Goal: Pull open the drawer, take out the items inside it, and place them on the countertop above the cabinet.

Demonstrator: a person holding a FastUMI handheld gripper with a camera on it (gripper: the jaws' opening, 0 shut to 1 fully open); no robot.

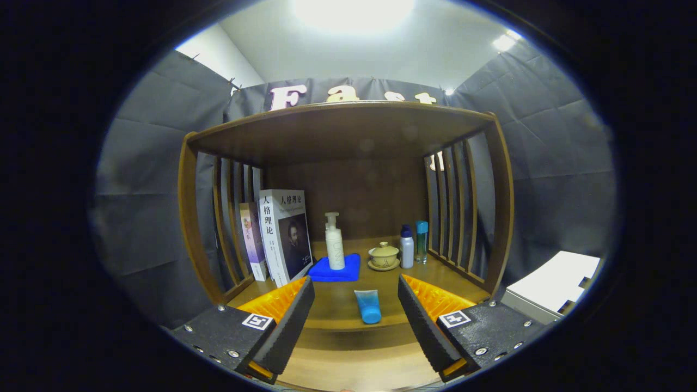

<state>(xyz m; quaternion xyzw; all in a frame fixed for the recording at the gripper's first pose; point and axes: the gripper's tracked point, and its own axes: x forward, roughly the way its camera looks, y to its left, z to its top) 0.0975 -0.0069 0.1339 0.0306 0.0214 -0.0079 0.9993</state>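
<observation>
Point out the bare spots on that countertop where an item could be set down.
Bare wood lies between the open gripper's fingers either side of the blue tube, and ahead of the lidded teacup. Crowded: books, pump bottle on blue cloth, two bottles.

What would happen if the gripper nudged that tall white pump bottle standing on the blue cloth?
The pump bottle looks tall and narrow, so it may tip rather than slide. The folded blue cloth beneath probably makes its footing softer. The open gripper is well short of it.
</observation>
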